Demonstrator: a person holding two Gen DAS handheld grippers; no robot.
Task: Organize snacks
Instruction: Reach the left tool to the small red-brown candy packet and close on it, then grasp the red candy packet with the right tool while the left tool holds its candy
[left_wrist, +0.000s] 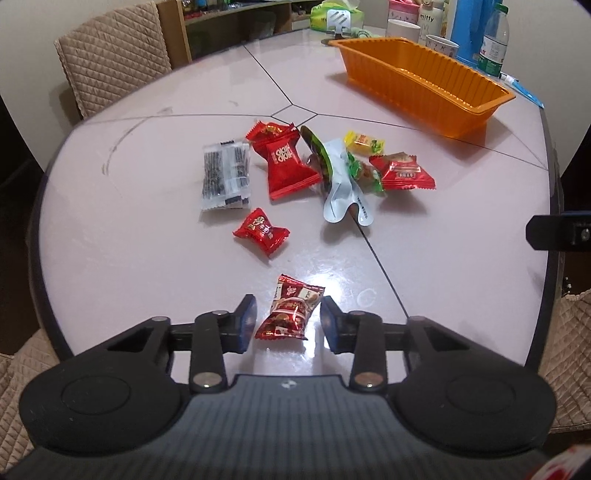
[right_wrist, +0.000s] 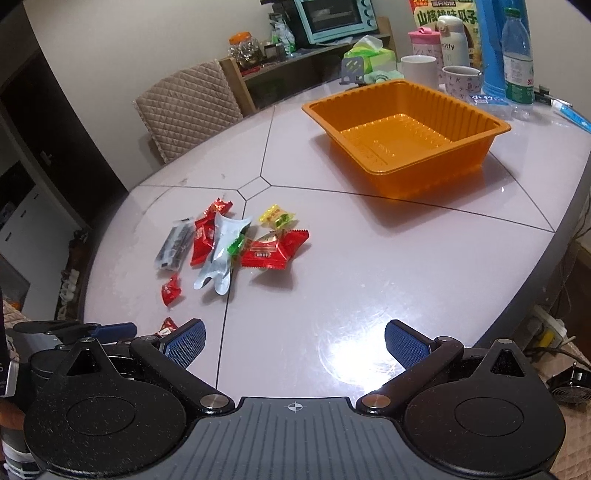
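One orange tray (left_wrist: 424, 79), nine snack packets; left hand-held gripper (left_wrist: 288, 325) brackets one, right (right_wrist: 293, 343) spread.

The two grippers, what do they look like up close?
Both match. The left gripper and the right gripper each have a ribbed dark grey body bearing a small crosshair mark, two round black discs, black linkage arms with silver pivot pins, and blue textured pads. No cables or sleeves show.

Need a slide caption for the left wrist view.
Left tool straddling a red candy packet, orange tray empty.
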